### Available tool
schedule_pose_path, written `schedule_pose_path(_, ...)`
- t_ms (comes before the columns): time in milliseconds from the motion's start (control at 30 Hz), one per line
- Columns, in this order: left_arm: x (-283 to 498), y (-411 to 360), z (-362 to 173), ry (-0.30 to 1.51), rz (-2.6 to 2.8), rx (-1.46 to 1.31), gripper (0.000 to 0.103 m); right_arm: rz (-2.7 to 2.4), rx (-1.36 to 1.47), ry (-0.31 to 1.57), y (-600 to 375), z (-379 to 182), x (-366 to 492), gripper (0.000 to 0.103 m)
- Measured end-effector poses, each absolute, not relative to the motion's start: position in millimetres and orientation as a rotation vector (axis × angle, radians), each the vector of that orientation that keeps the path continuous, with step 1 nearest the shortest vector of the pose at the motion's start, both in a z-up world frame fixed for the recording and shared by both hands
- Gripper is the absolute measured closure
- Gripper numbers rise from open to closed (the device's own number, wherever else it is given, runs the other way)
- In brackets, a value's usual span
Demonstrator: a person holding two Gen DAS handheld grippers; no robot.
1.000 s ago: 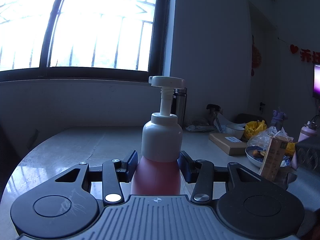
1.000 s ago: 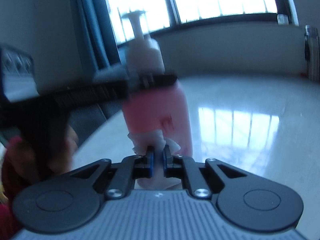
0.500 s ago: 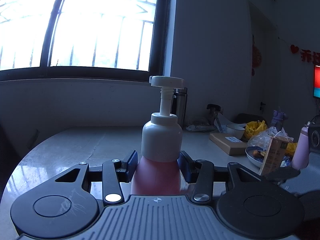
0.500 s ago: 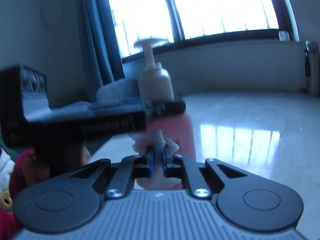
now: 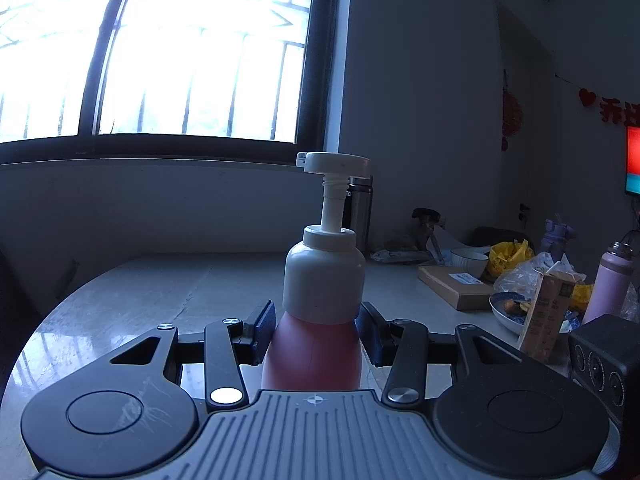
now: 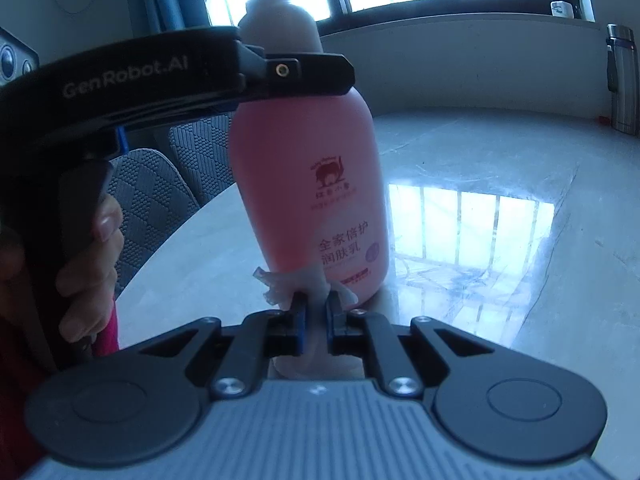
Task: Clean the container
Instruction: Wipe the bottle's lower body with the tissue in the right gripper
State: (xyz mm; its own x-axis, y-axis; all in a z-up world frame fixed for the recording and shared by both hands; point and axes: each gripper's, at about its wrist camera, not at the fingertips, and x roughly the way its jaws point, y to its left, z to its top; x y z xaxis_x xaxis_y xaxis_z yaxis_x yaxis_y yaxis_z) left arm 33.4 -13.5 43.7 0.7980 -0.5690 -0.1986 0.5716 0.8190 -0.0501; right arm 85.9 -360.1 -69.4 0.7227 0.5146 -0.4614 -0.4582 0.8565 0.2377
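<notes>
A pink pump bottle (image 5: 316,344) with a white cap and pump head stands upright on the pale table. My left gripper (image 5: 316,330) is shut on the bottle just below the cap. In the right wrist view the bottle (image 6: 312,168) fills the centre, and the left gripper (image 6: 224,76) clamps its shoulder. My right gripper (image 6: 316,312) is shut on a crumpled white tissue (image 6: 296,284) that touches the bottle's lower front, near the base.
The glossy table (image 6: 500,240) reflects the window. A steel flask (image 6: 622,80) stands at the far edge. On the right in the left wrist view are a cardboard box (image 5: 456,290), a bowl (image 5: 470,260), a carton (image 5: 546,316), a pink flask (image 5: 610,282) and bags.
My right gripper with the tissue has moved down the bottle toward its base and closer in. The left gripper and the bottle have stayed still.
</notes>
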Motion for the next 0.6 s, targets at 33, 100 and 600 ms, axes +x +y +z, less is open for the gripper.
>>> schedule_pose_path(33, 33, -13, 43, 0.210, -0.611, 0.012, 0.054, 0.542, 0.111, 0.534, -361, -68, 86, 0.094)
schedule_pose_path(100, 34, -12, 43, 0.211, -0.611, 0.010, 0.054, 0.550, 0.118, 0.507, -364, -63, 83, 0.094)
schedule_pose_path(600, 35, -11, 44, 0.215, -0.610, 0.003, 0.054, 0.550, 0.112, 0.307, -370, -31, 36, 0.094)
